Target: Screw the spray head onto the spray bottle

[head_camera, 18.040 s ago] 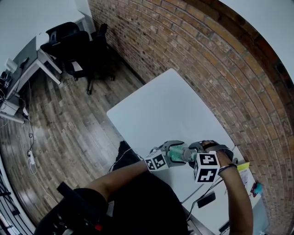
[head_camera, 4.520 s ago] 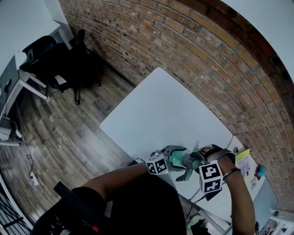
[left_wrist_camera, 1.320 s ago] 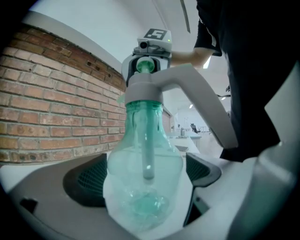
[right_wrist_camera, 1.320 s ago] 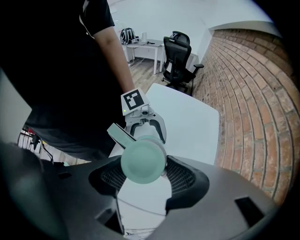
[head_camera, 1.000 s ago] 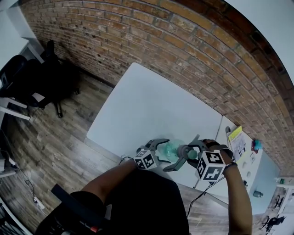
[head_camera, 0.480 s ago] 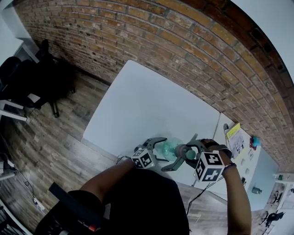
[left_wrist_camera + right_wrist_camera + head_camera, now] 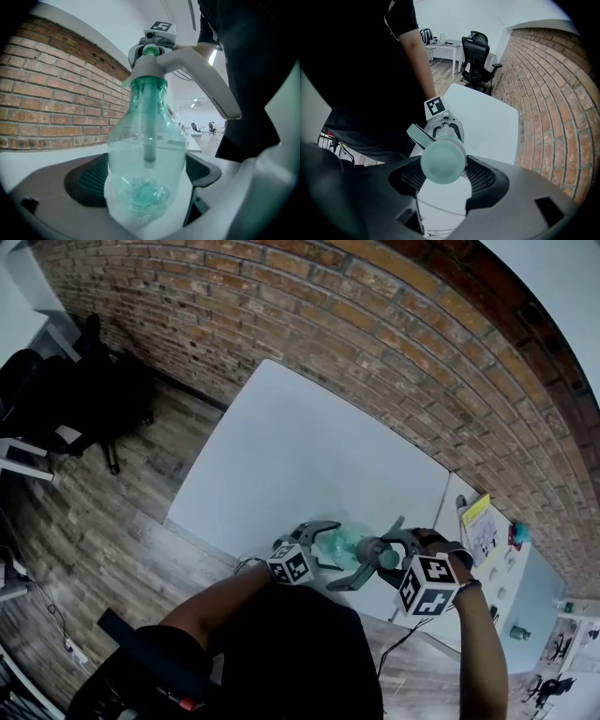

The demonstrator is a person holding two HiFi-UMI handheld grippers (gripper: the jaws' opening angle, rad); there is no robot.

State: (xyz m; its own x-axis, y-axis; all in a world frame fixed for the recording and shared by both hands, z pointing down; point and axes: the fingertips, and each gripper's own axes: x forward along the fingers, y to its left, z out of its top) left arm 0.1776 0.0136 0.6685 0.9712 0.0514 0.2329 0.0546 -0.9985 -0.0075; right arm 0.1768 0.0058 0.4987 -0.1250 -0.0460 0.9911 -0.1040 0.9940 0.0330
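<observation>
Left gripper point(image 7: 145, 177) is clamping spray bottle point(image 7: 144, 140) at its base. Right gripper point(image 7: 442, 174) is gripping spray head point(image 7: 443, 161) atop bottle neck

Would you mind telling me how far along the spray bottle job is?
Done: the spray head sits on the spray bottle, tube inside. In hand: the left gripper clamps the bottle, the right gripper grips the head. Left: any final tightening; tightness isn't visible.
</observation>
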